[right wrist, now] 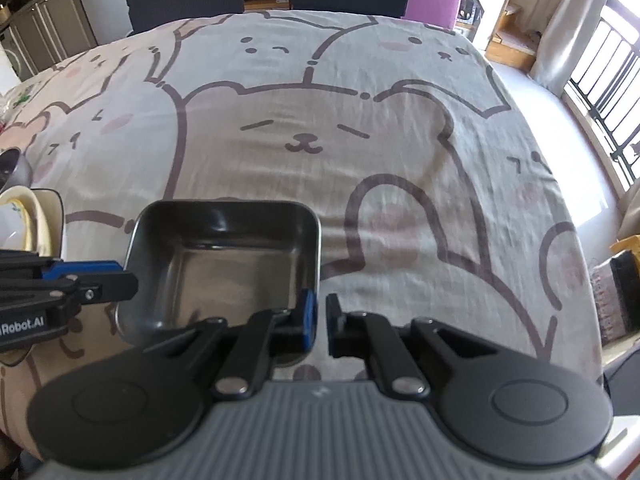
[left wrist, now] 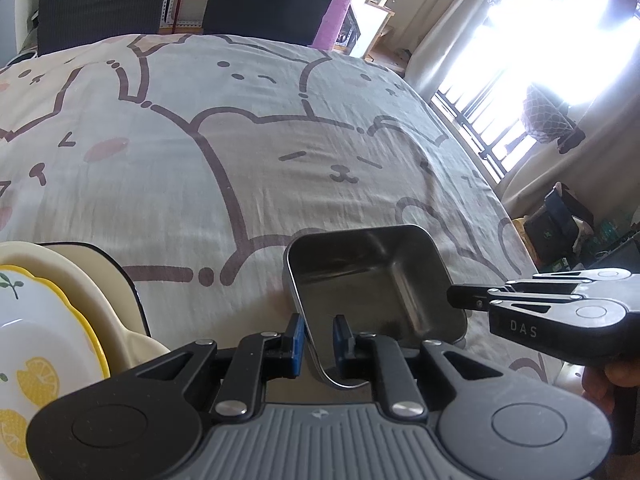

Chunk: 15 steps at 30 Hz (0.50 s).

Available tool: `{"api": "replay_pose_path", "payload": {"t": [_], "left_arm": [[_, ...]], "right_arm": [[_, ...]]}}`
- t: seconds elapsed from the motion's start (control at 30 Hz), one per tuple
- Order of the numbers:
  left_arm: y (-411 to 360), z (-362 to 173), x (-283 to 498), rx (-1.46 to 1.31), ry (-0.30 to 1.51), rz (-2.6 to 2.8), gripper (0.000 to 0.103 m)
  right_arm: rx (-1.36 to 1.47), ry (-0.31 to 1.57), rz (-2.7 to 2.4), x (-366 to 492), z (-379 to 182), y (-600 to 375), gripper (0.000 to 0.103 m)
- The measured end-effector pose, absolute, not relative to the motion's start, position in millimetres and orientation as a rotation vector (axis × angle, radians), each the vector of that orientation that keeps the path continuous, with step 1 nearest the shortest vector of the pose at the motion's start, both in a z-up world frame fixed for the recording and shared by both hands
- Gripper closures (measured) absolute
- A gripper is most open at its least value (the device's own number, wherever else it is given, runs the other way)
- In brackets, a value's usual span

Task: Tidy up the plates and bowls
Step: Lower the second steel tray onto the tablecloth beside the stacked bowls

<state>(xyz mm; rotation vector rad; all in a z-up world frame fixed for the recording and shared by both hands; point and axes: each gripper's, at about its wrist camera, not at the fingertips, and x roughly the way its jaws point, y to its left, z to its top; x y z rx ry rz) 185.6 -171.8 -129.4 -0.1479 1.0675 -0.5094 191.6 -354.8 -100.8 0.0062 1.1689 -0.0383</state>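
Steel tray (left wrist: 372, 280), lower centre frame, on counter (left wrist: 240, 152). L hand-held gripper (left wrist: 320, 334) clamped on near rim; R hand-held gripper (right wrist: 320, 320) clamped on side wall.

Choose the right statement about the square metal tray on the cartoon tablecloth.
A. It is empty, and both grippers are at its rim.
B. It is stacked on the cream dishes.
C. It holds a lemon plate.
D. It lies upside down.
A: the square metal tray shows a bare shiny floor, with the left gripper at its near wall and the right gripper at its corner.
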Motion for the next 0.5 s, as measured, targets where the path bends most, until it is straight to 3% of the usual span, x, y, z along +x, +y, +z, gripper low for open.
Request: {"api": "replay_pose_path", "payload": {"t": [0.5], "left_arm": [[-172.0,-126.3,183.7,-0.150,1.065,-0.516,0.086]], "right_arm": [[-0.010,1.171,-0.016,190.6,-109.1,-353.6,0.099]]}}
